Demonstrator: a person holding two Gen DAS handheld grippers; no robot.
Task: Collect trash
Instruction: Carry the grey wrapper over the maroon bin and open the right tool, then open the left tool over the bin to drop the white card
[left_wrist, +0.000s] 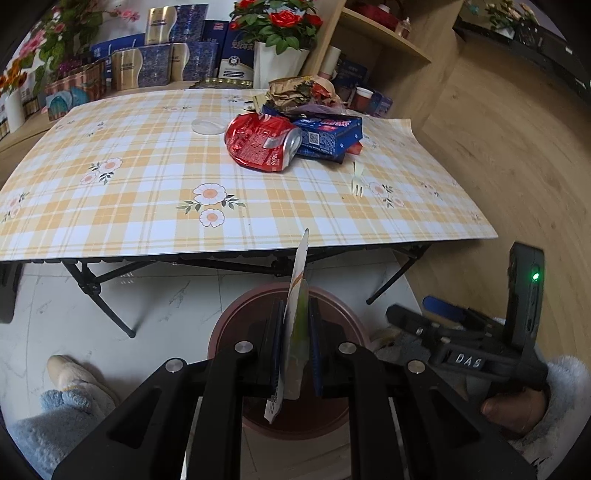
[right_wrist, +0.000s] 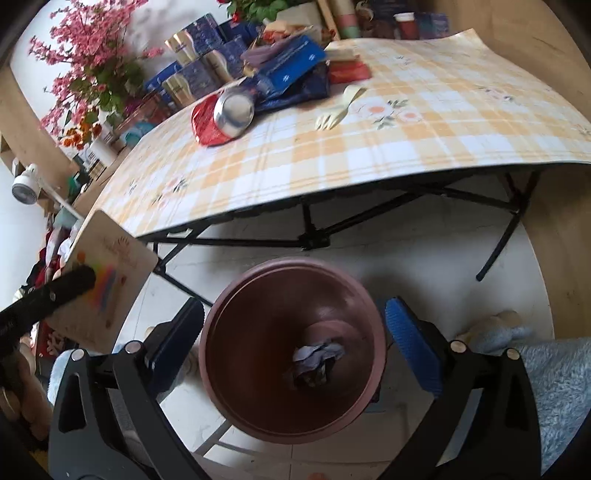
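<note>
- Left gripper (left_wrist: 297, 347) is clamping a flat card wrapper (left_wrist: 300, 295) edge-on between its pads; the wrapper is standing upright, poking well past the fingertips and hanging directly over the brown bin (left_wrist: 240, 317).
- Wrapper is looking thin, light and semi-stiff: holding its shape in the pinch, likely to flutter when let go, so a release low over the bin mouth seems wise.
- Right gripper (right_wrist: 293, 343) is standing spread wide with nothing between its blue pads (right_wrist: 410, 343), straddling the bin (right_wrist: 229, 295) from above; crumpled paper (right_wrist: 318, 356) is already lying at the bin's bottom.
- Beyond the bin, on the checked table (left_wrist: 147, 221), trash is waiting: a crushed red can (left_wrist: 262, 142), light, dented, slick metal, best pinched across its flattened body.
- Touching the can, farther from the bin, a blue carton (left_wrist: 328, 136) is lying flat: light, crushable, best taken by a long edge.
- Plastic fork (left_wrist: 357, 181) is lying nearer the bin than the can: thin, slippery, low on the cloth, handle grip advised.
- Crumpled wrappers (left_wrist: 299, 92) are piling behind the carton: soft, grabbable anywhere.
</note>
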